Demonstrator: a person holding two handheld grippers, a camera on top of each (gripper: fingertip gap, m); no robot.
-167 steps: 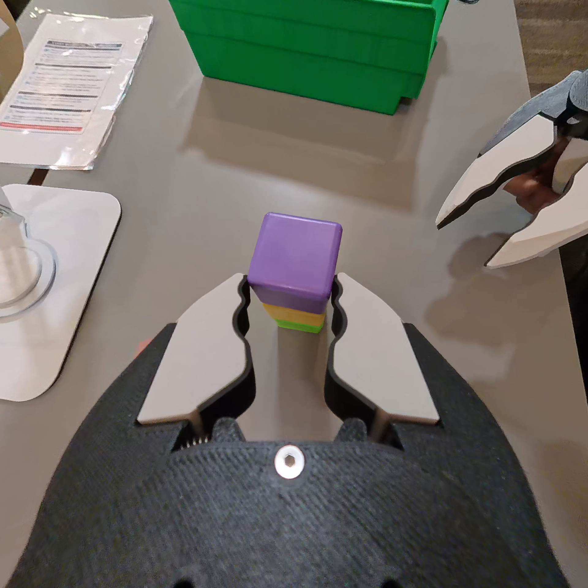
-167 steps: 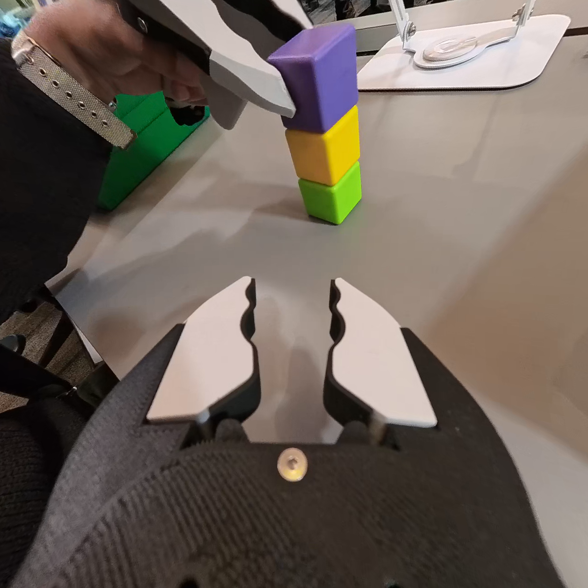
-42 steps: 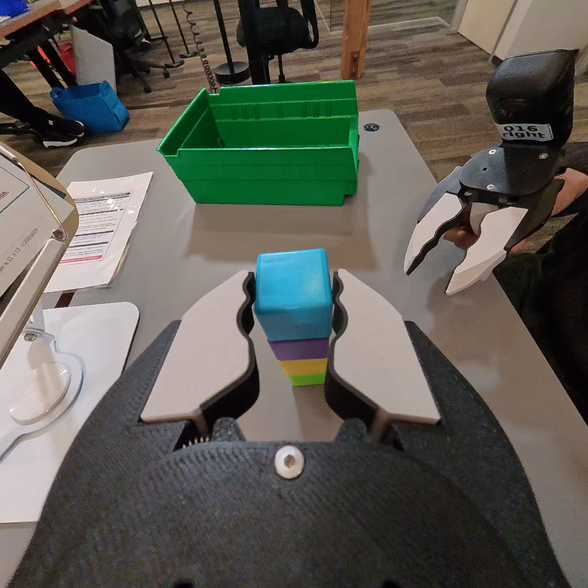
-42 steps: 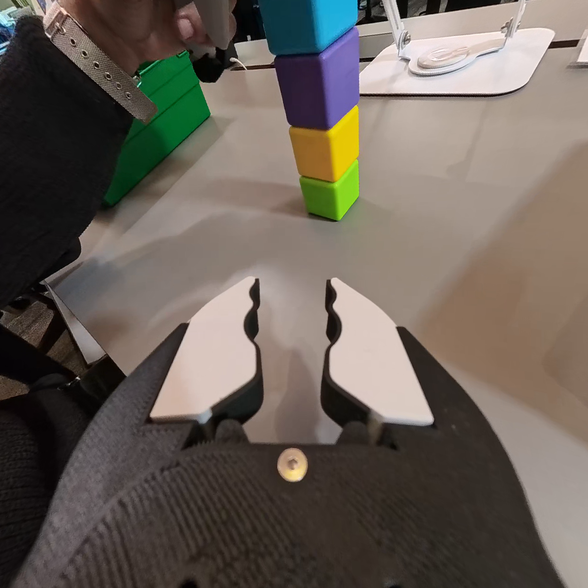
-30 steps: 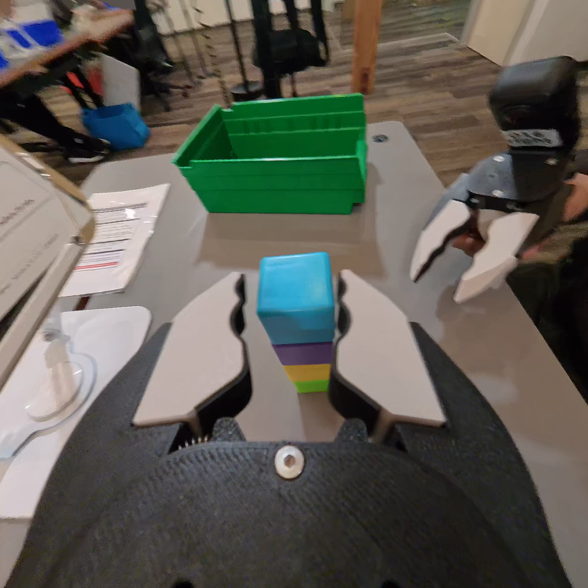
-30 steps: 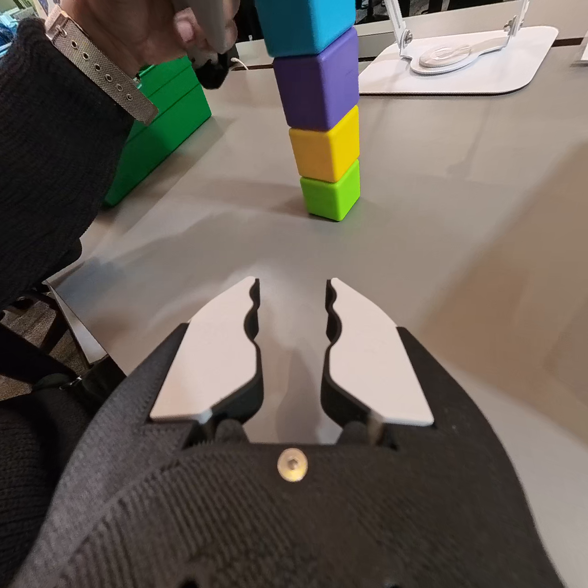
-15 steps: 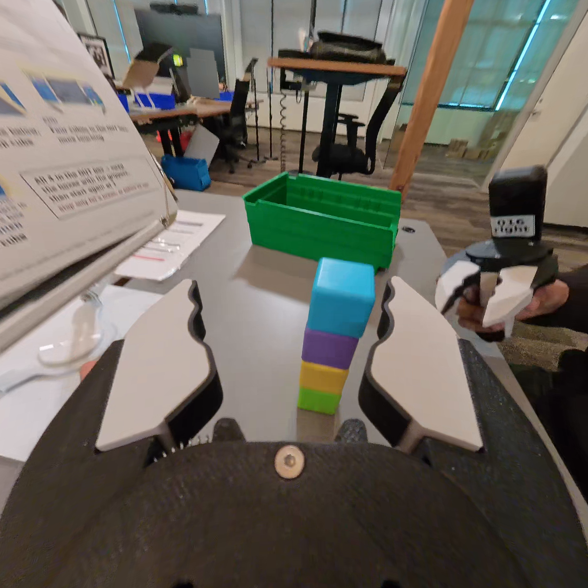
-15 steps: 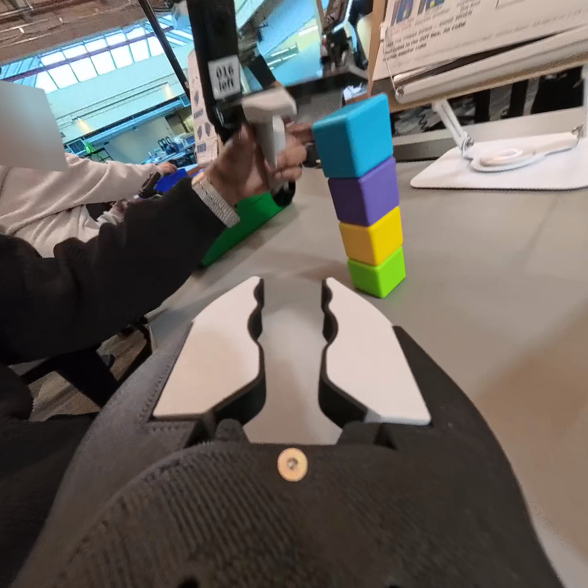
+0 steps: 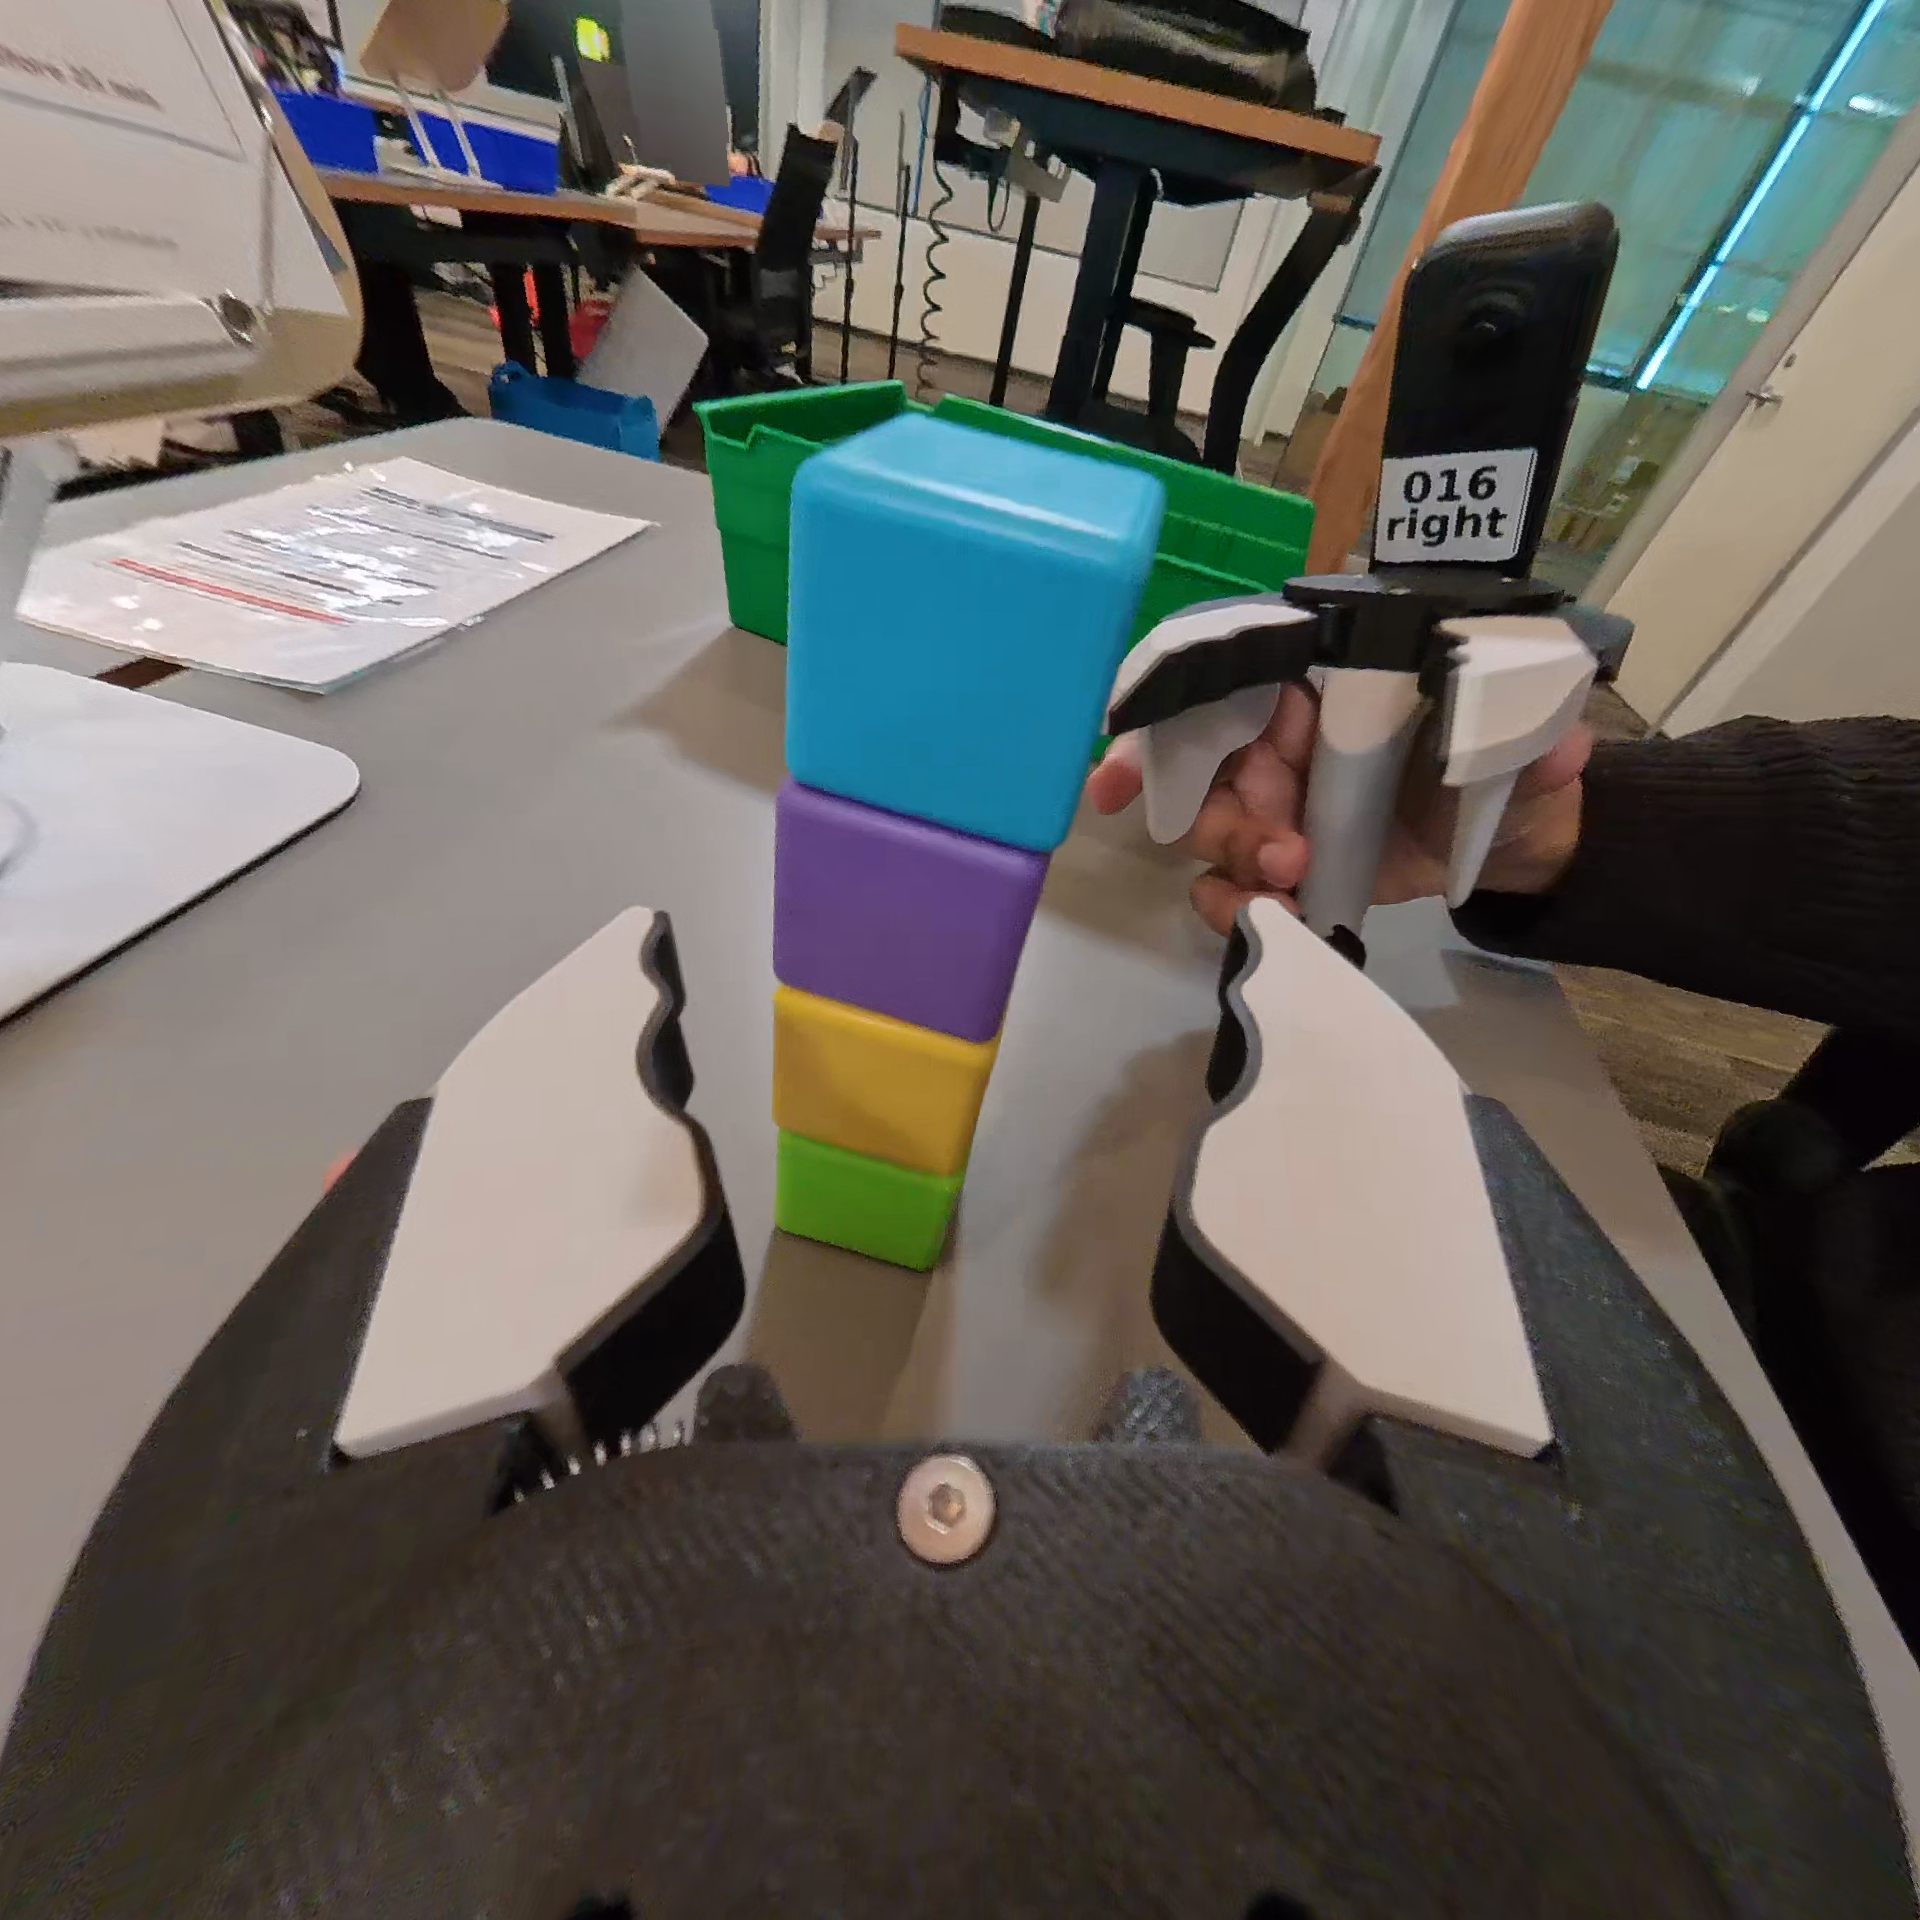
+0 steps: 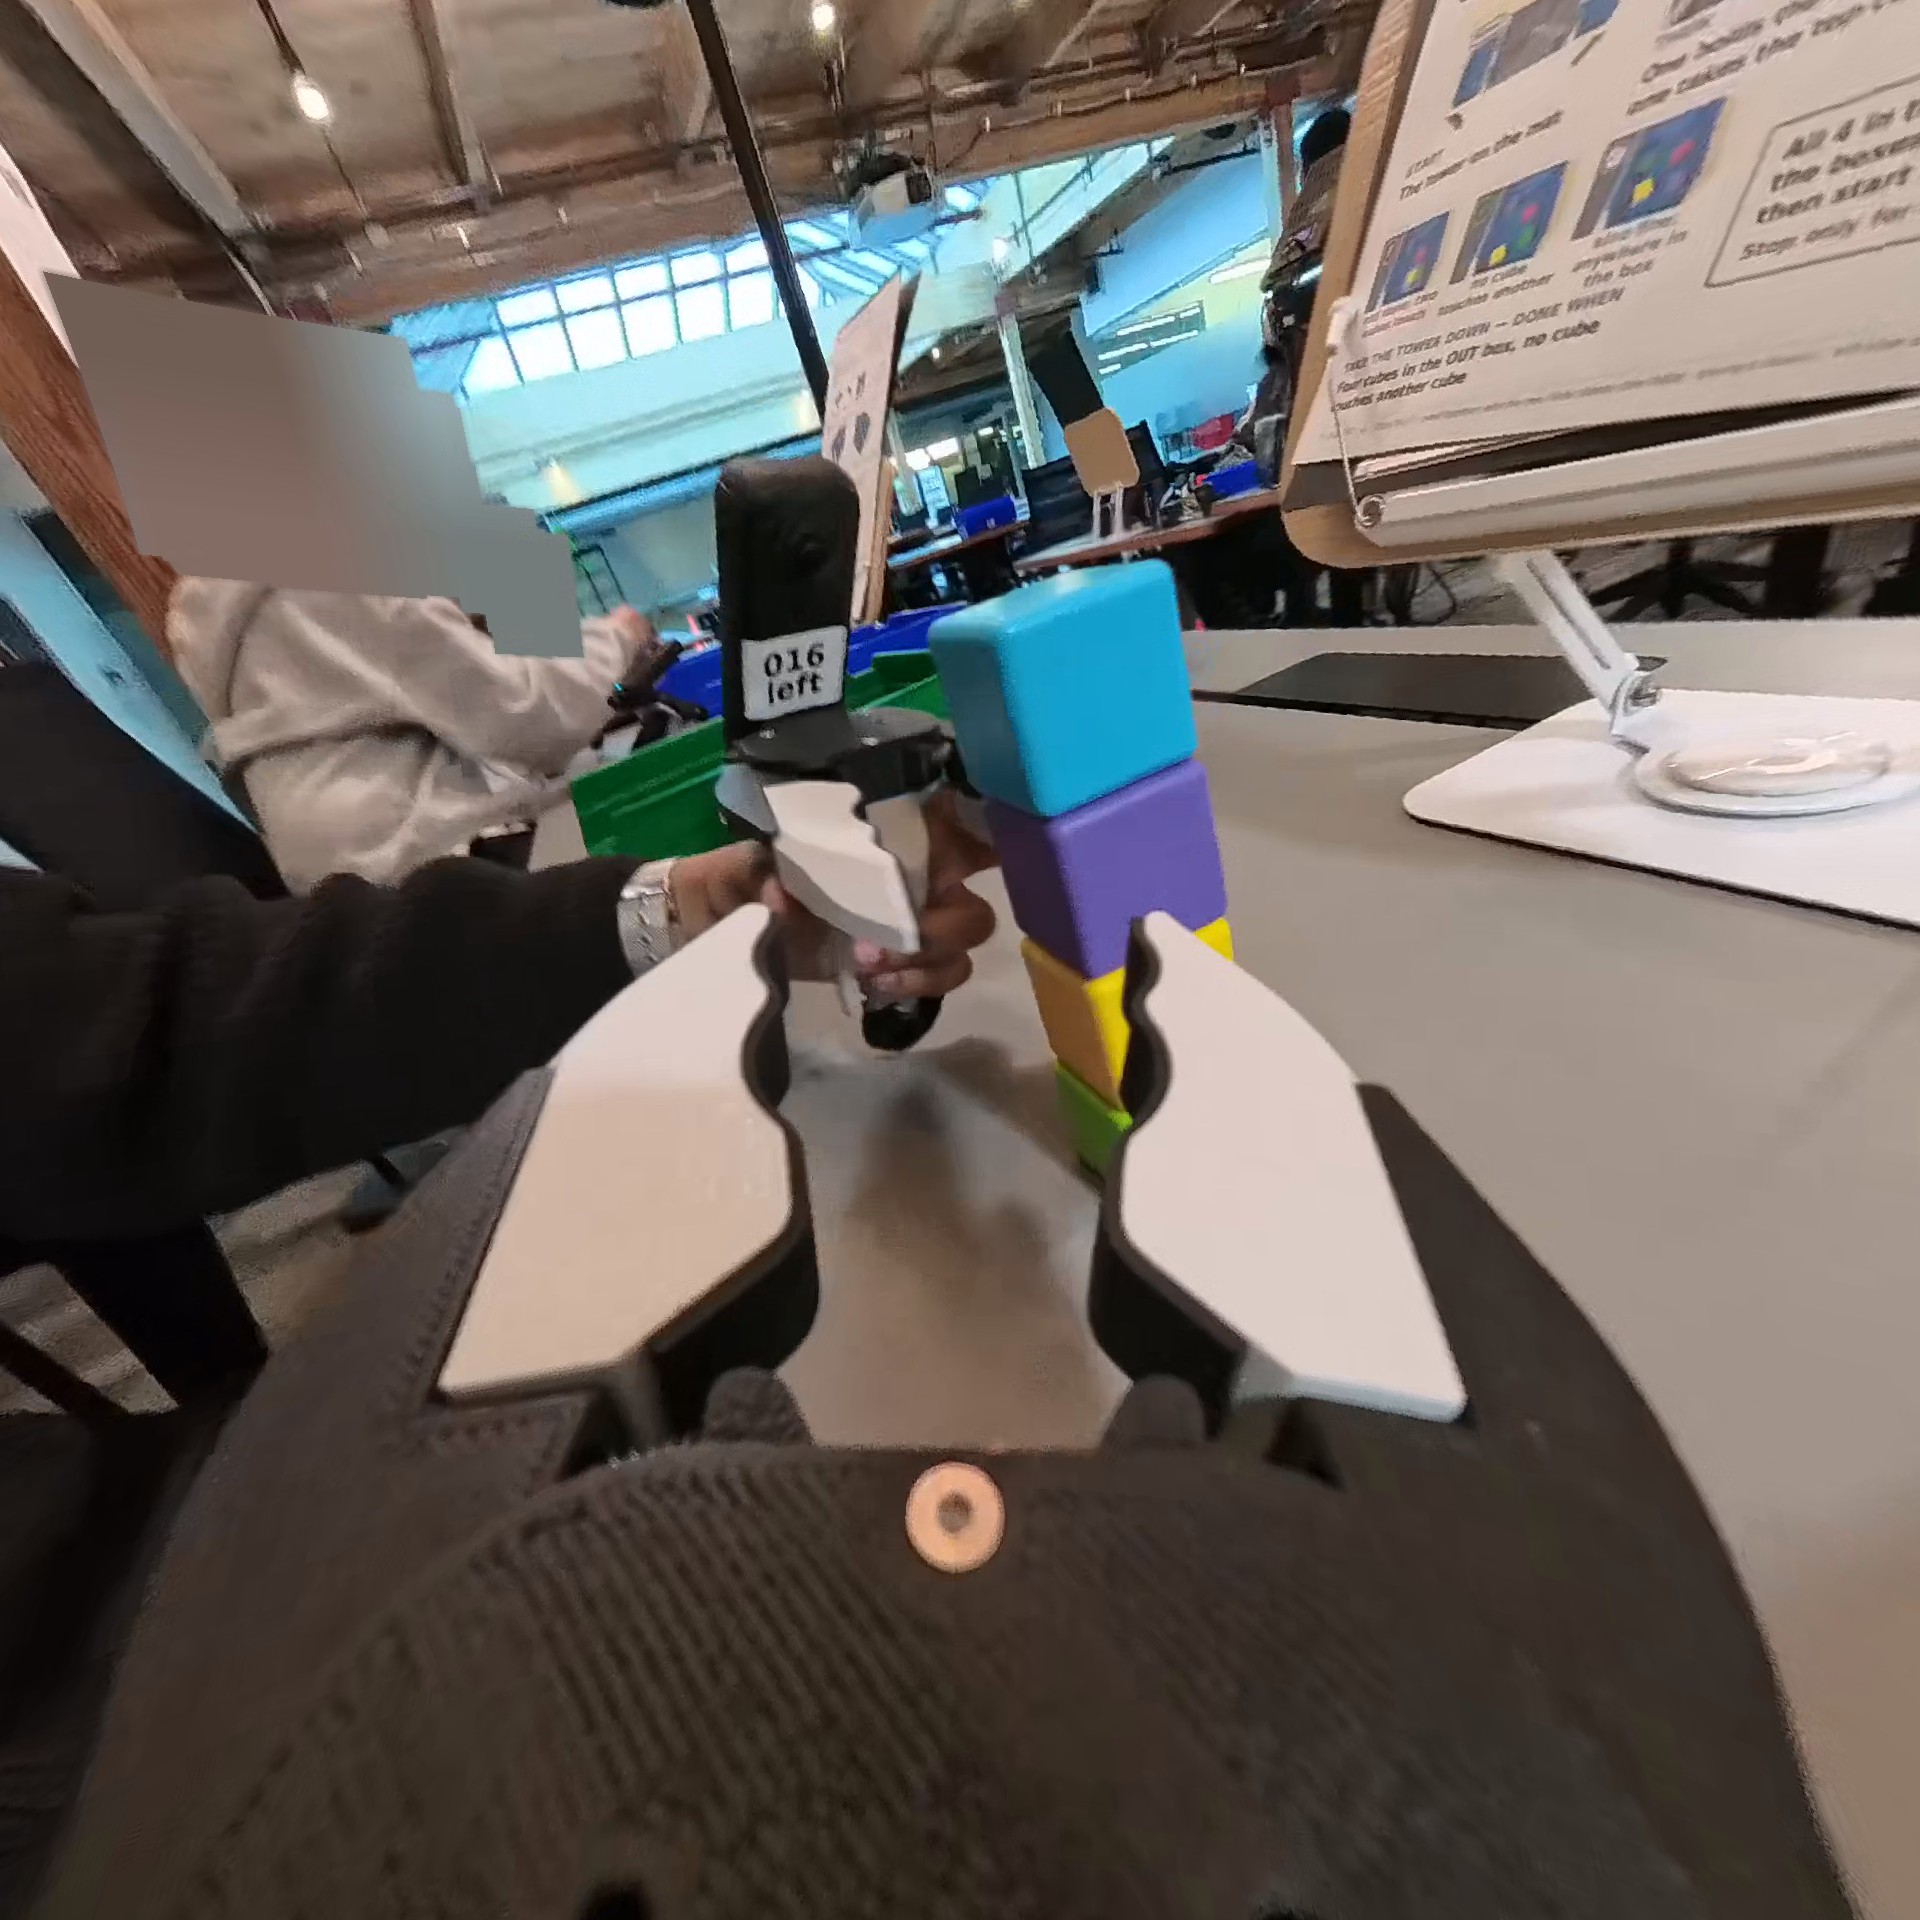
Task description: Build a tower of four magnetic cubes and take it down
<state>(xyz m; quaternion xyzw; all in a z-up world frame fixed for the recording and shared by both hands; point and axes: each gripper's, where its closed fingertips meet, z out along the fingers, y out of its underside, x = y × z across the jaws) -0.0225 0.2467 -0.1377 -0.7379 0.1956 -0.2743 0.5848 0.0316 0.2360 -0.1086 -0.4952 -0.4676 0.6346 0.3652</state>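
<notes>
A four-cube tower stands upright on the grey table, its long axis vertical: green cube at the base, then yellow cube, purple cube and blue cube on top. The upper cubes sit slightly turned and offset relative to the lower ones, so the column is not perfectly flush. In the left wrist view the left gripper faces the tower head-on, with the column centred in the gap between its fingers; the jaws stand wide apart, wider than a cube, and hold nothing, with clear air on both sides of the stack. The tower lies directly ahead of this gripper and close to it. In the right wrist view the right gripper is also empty, its jaws parted to a moderate gap; the tower stands ahead and to the right of its centre line, with the lower cubes partly hidden behind the right-hand finger (contact cannot be confirmed from this view). The left gripper is the better aligned of the two. A green bin sits behind the tower on the far part of the table, a laminated sheet lies to the left, and a white stand base carries a tilted instruction board.
</notes>
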